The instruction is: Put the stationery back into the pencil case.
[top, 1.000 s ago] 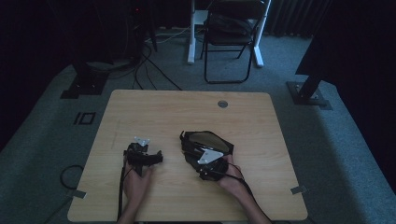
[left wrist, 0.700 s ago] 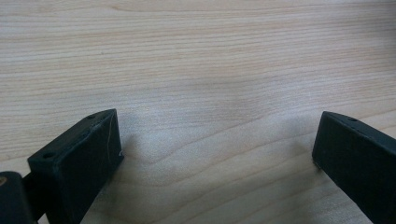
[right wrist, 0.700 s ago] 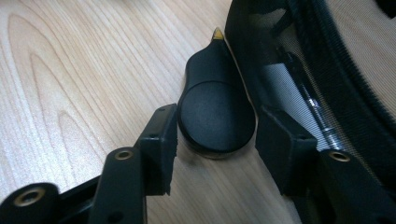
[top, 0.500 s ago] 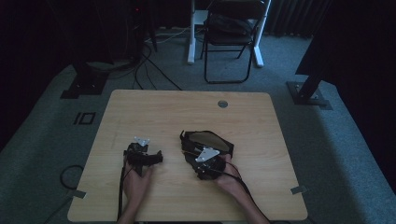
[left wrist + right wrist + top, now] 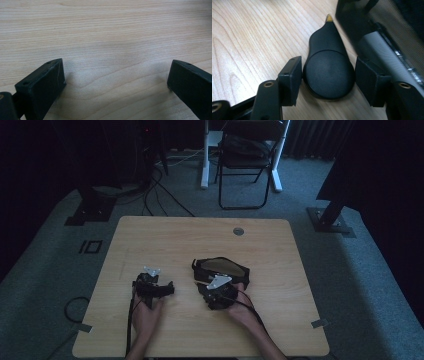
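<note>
Dim carpeted floor, a folding chair (image 5: 248, 160) and cables lie beyond the wooden surface (image 5: 175, 235) where we work. Our left gripper (image 5: 167, 289) rests on the surface with its jaws spread wide over bare wood, nothing between them. Our right gripper (image 5: 328, 72) straddles a black teardrop-shaped piece (image 5: 327, 67) with a small gold tip, which lies flat on the surface just beside a black mesh case (image 5: 222, 269). In the high view the right gripper (image 5: 210, 290) sits at the near edge of that case.

The right jaws have just been opening. The piece is between them: the left pad looks to be against its rounded side or very close to it, while the right pad stands clear, so we judge it not gripped.

We judge the step in hand to be either a release of the piece beside the case or a re-seat before a pick. A pick calls for centring the jaws on the widest part of the rounded body, keeping clear of the case wall, then closing evenly. A release calls for a straight lift.
</note>
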